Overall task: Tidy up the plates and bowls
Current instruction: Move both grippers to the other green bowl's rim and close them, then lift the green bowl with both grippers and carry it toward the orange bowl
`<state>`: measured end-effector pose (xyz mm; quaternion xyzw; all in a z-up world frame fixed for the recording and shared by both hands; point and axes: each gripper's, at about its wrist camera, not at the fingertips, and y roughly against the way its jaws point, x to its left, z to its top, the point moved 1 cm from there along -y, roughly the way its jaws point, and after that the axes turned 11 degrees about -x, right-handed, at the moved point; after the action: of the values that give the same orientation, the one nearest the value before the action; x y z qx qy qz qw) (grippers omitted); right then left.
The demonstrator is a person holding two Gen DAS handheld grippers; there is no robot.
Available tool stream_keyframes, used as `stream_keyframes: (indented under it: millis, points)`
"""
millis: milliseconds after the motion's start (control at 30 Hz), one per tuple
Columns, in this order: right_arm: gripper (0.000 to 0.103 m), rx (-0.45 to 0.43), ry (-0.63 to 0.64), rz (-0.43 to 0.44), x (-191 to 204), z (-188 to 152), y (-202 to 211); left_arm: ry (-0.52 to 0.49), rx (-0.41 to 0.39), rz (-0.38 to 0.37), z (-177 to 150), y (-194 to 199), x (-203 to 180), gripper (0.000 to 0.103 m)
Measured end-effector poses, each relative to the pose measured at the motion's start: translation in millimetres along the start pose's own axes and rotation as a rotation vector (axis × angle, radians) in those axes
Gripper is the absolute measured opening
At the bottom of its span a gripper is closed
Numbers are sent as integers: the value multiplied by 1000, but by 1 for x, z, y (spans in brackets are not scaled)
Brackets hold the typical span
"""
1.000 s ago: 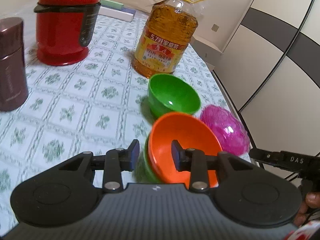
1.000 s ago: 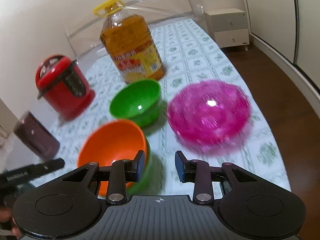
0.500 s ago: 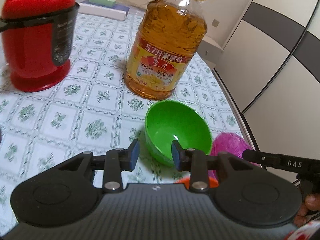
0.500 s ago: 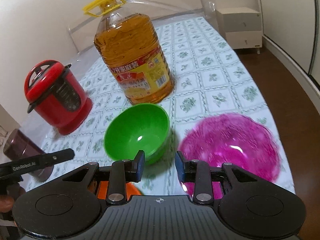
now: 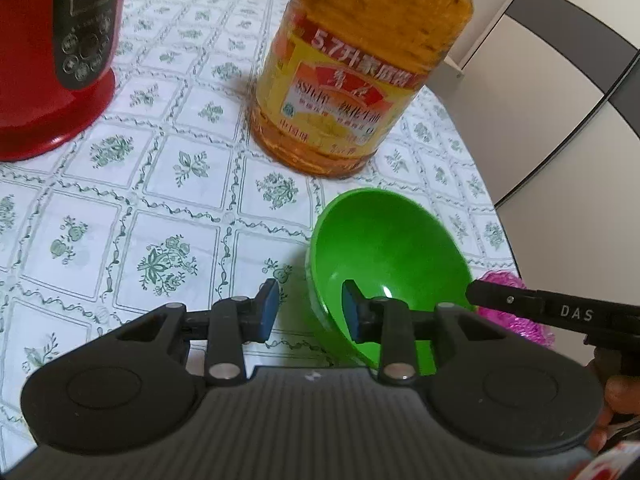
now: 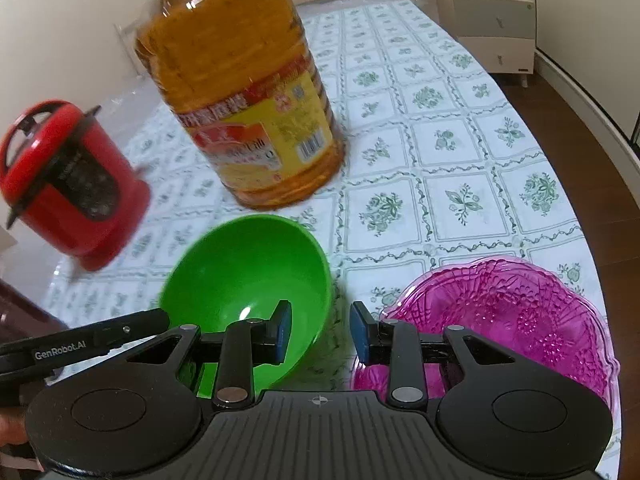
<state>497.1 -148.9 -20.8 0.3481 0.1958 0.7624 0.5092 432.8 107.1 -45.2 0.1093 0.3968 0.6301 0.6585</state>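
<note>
A green bowl (image 5: 384,256) stands on the flowered tablecloth, also in the right wrist view (image 6: 248,276). My left gripper (image 5: 308,312) is open and straddles the bowl's left rim, right finger inside, left finger outside. My right gripper (image 6: 320,332) is open and straddles the bowl's right rim, left finger inside. A pink patterned glass bowl (image 6: 516,320) sits right of the green one; a sliver shows in the left wrist view (image 5: 508,300). The orange bowl is out of view.
A large cooking oil bottle (image 5: 356,72) stands just behind the green bowl, also in the right wrist view (image 6: 248,100). A red rice cooker (image 5: 52,48) stands at the left (image 6: 68,184). The table edge (image 6: 588,216) runs close on the right, floor beyond.
Both grippers have moved forward over the table, past the orange bowl, and closed in on the green bowl's rim from either side. The orange bowl has dropped out of view.
</note>
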Motion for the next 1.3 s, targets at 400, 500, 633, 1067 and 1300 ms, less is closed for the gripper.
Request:
stream_keyframes:
  millis: [400, 500, 633, 1067, 1300]
  points:
    - [24, 36, 13, -3, 1, -9, -27, 3, 28, -50, -4, -18, 1, 17]
    - [18, 47, 14, 2, 2, -12, -30, -13, 39, -43, -3, -20, -1, 15]
    - [15, 45, 2, -7, 1, -14, -31, -66, 47, -16, 0, -18, -11, 14]
    - [11, -45, -7, 3, 14, 24, 42, -93, -26, -49, 31, 56, -56, 14]
    - [11, -106, 5, 9, 36, 27, 125, -142, -65, -48, 24, 134, -92, 14]
